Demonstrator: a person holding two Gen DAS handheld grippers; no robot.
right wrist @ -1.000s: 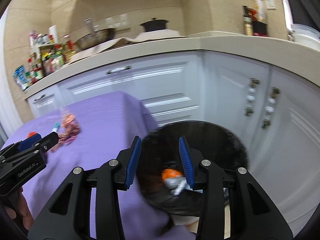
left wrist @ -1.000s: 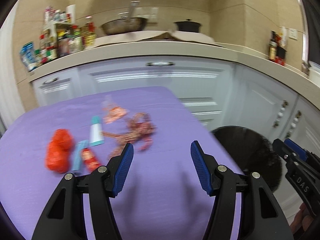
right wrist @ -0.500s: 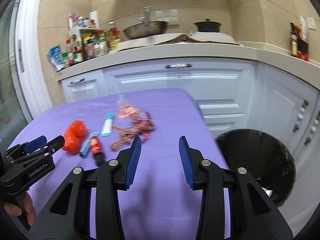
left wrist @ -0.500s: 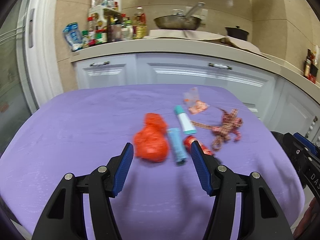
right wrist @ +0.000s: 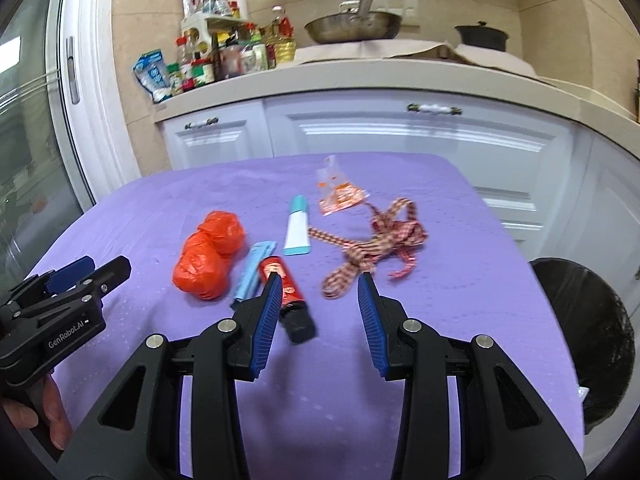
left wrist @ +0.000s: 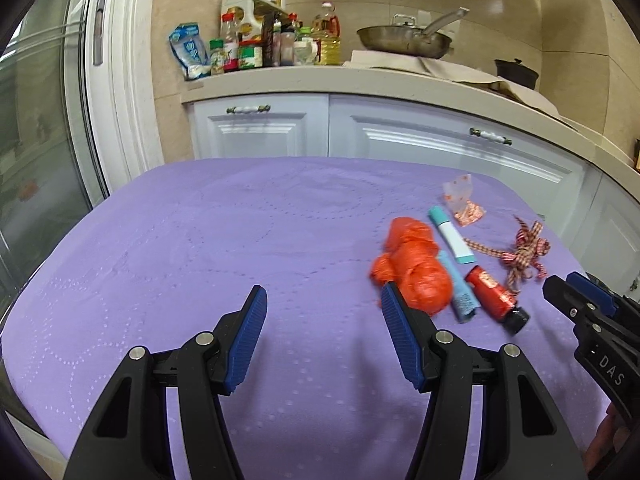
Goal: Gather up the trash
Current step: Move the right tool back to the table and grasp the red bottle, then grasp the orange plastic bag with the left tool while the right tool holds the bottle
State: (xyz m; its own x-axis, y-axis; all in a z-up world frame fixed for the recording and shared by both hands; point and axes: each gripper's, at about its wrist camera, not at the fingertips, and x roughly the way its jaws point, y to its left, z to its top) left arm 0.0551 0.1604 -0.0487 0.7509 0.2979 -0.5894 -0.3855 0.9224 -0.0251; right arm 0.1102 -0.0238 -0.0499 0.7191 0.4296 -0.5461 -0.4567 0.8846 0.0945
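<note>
Trash lies on the purple tablecloth (left wrist: pixel 200 248): a crumpled orange plastic bag (left wrist: pixel 416 268) (right wrist: pixel 210 256), a light blue wrapper (left wrist: pixel 460 288) (right wrist: pixel 254 272), a red tube with a black cap (left wrist: pixel 494 298) (right wrist: pixel 286 292), a white and teal tube (left wrist: pixel 452 238) (right wrist: pixel 297 226), a small clear packet (left wrist: pixel 464 200) (right wrist: pixel 338 194) and a red checked ribbon (left wrist: pixel 524 250) (right wrist: pixel 372 248). My left gripper (left wrist: pixel 322 336) is open over bare cloth, the orange bag just past its right finger. My right gripper (right wrist: pixel 318 316) is open and holds nothing, the red tube beside its left finger.
A black-lined trash bin (right wrist: pixel 588 336) stands right of the table. White cabinets (left wrist: pixel 400 136) and a counter with bottles (left wrist: pixel 260 44), a pan (left wrist: pixel 404 40) and a black pot (right wrist: pixel 482 36) run behind. A glass door (left wrist: pixel 36 120) is at the left.
Both grippers have swung left, from the bin side toward the table. The trash pile has slid right in the left wrist view, and the bin has moved to the right edge in the right wrist view.
</note>
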